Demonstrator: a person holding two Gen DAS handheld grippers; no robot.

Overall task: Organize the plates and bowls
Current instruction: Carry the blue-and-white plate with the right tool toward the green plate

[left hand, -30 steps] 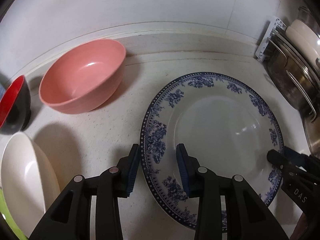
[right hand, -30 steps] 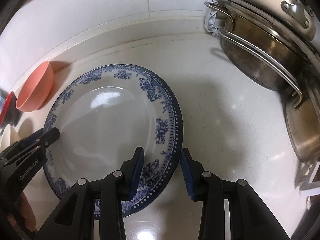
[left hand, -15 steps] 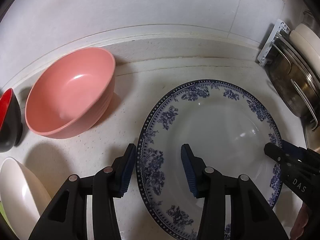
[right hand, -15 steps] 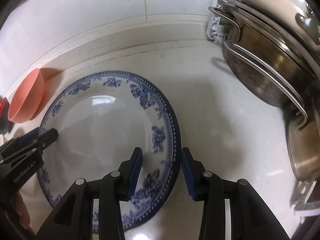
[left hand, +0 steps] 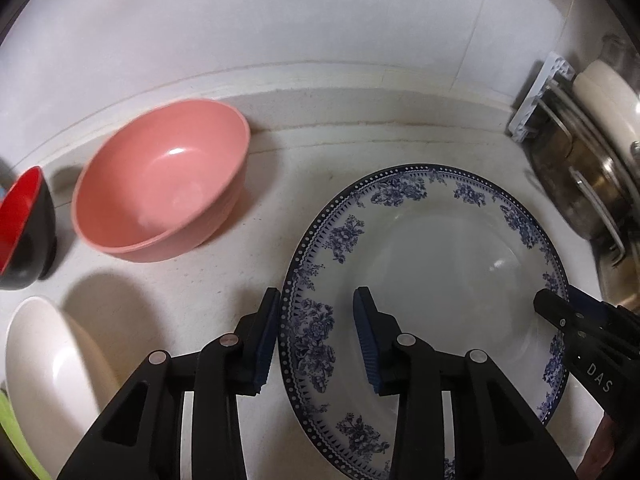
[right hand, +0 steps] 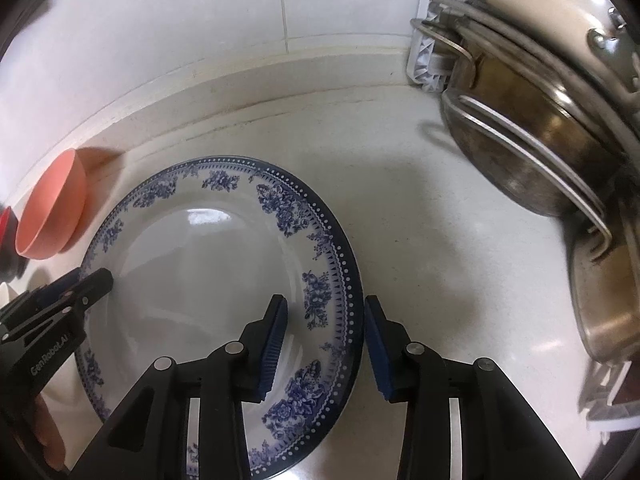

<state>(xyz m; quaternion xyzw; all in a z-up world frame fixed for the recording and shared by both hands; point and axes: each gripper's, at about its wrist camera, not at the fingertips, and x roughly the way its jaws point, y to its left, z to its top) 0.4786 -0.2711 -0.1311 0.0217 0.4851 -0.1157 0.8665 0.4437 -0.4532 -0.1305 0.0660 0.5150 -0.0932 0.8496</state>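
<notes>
Over on the right, a white rack [right hand: 430,62] is standing against the tiled wall [right hand: 200,20], holding steel pans [right hand: 532,152] on edge, with a cream lid [right hand: 548,8] leaning behind them. A pale speckled counter [right hand: 440,248] is stretching out beneath it all.

Left gripper [left hand: 316,338]: matte black angular arms, silver round rivets along the links, ribbed blue pads [left hand: 365,340] lining the inner faces. Right gripper [right hand: 325,340], same build, black with silver rivets and blue ribbed pads [right hand: 274,344]. White lettering "DAS" at 4 o'clock in the left view; "GenRobot.AI" at 8 o'clock in the right view, bare skin just below.
</notes>
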